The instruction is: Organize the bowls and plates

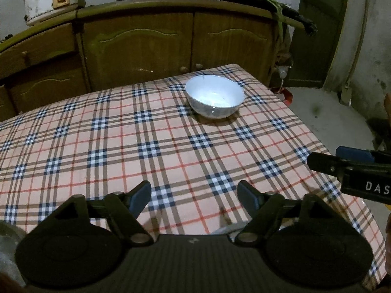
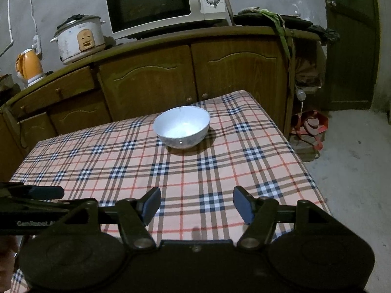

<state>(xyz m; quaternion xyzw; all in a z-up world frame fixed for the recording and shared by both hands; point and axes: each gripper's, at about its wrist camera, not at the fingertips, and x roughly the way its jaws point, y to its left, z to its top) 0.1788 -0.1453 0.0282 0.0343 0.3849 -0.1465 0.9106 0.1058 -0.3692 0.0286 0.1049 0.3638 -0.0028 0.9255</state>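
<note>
A white bowl (image 1: pixel 215 97) (image 2: pixel 182 127) stands upright and empty near the far right corner of the plaid-covered table (image 1: pixel 97 146) (image 2: pixel 220 171). My left gripper (image 1: pixel 195 195) hovers over the near part of the cloth, open, with only tablecloth between its blue pads. My right gripper (image 2: pixel 196 206) is also open and holds nothing, well short of the bowl. Each gripper shows in the other's view: the right gripper (image 1: pixel 327 157) at the right edge, the left gripper (image 2: pixel 48 199) at the left edge. A pale curved rim (image 1: pixel 226 230) peeks out under the left gripper's body; what it belongs to is hidden.
Behind the table runs a wooden cabinet (image 2: pixel 151 85) bearing a rice cooker (image 2: pixel 78 39), a microwave (image 2: pixel 166 2) and an orange kettle (image 2: pixel 28 67). Right of the table's edge lie concrete floor (image 2: pixel 354 171), a red bag (image 2: pixel 312 124) and a dark door (image 2: pixel 349 48).
</note>
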